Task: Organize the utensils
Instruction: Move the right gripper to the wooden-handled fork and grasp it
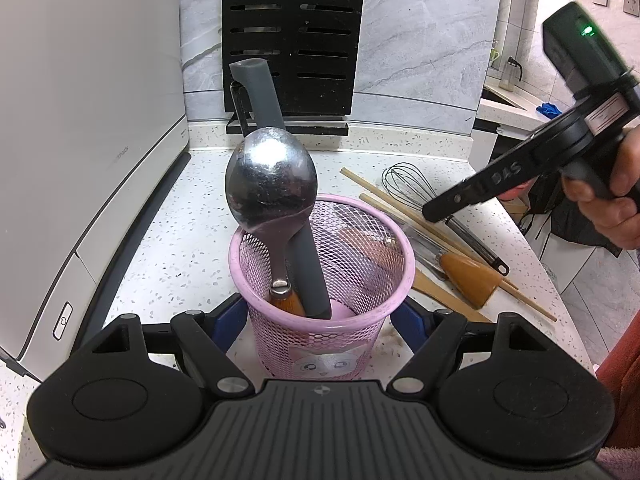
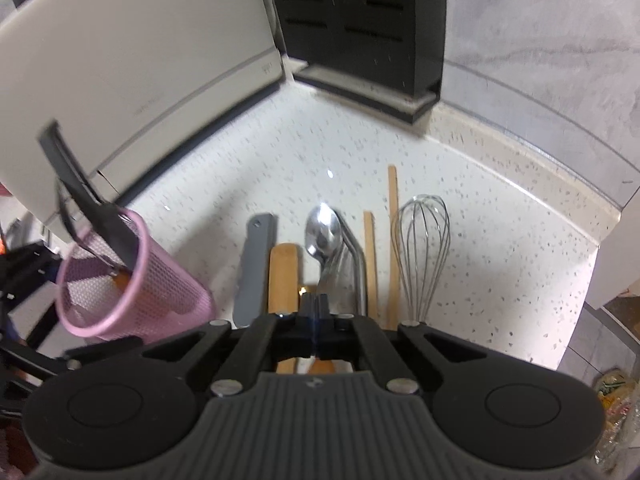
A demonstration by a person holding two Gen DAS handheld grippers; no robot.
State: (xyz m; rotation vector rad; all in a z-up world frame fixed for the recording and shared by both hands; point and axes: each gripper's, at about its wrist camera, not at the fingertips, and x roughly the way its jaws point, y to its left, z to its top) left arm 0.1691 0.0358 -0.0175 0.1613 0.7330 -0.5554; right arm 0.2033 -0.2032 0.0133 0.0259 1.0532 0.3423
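My left gripper (image 1: 322, 320) holds a pink mesh basket (image 1: 320, 344), its blue pads (image 1: 234, 316) pressed on both sides. A large metal ladle (image 1: 272, 184) and a grey-handled tool (image 1: 276, 152) stand in the basket. My right gripper (image 2: 316, 306) is shut, and the handle of a small metal spoon (image 2: 322, 236) runs into its fingertips. The spoon looks slightly blurred. Around it on the counter lie a grey spatula (image 2: 256, 264), a wooden spatula (image 2: 284, 276), chopsticks (image 2: 394, 220) and a wire whisk (image 2: 420, 240). In the left wrist view the right gripper (image 1: 430, 212) hangs over that pile.
A white appliance (image 1: 80, 120) fills the left side. A black slotted knife rack (image 1: 292, 40) stands against the tiled back wall. The speckled counter (image 1: 180, 240) ends at a curved edge on the right. A person's hand (image 1: 616, 200) grips the right tool.
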